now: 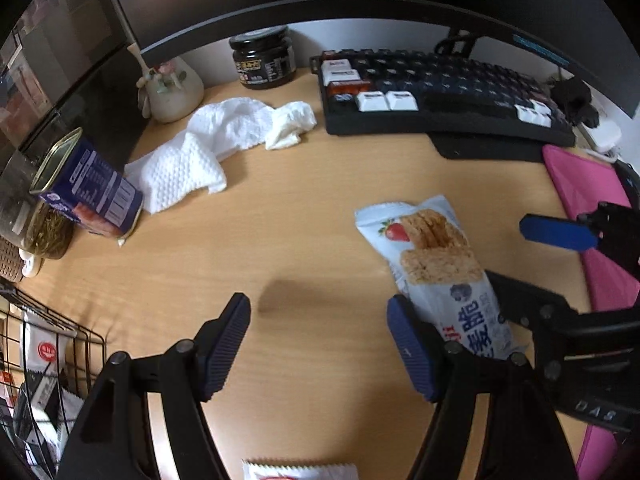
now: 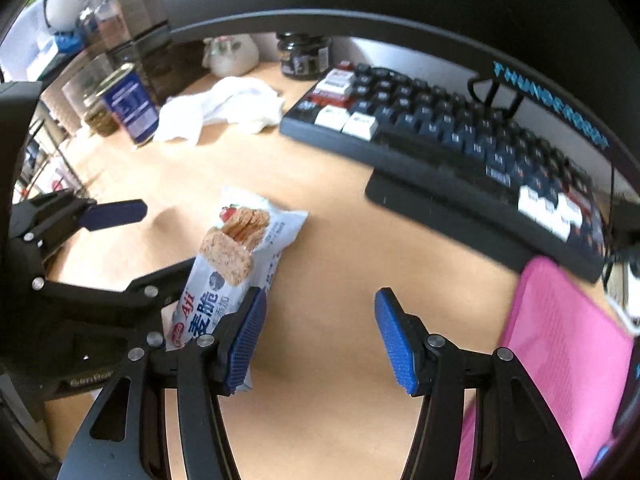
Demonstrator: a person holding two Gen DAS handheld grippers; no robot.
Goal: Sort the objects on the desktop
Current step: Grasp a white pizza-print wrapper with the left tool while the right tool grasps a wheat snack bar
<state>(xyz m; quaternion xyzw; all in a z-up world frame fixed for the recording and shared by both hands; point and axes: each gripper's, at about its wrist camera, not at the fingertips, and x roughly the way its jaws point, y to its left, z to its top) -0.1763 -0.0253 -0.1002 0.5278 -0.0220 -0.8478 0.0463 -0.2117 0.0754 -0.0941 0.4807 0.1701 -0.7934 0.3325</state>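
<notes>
Snack packet point(image 1: 436, 264) lies on the desk point(image 1: 304, 216) between both grippers, ungrasped. Left gripper point(image 1: 320, 348) and right gripper point(image 2: 320, 340) stand spread, empty. Recommended: centre one over the packet's midsection before closing.

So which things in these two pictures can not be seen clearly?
- Snack packet: left wrist view, its near end hidden behind the left tongs.
- White packet: left wrist view, cut by the bottom edge.
- Wire basket contents: left wrist view, too dark and cut off.
- Black jar label: right wrist view, blurred.
</notes>
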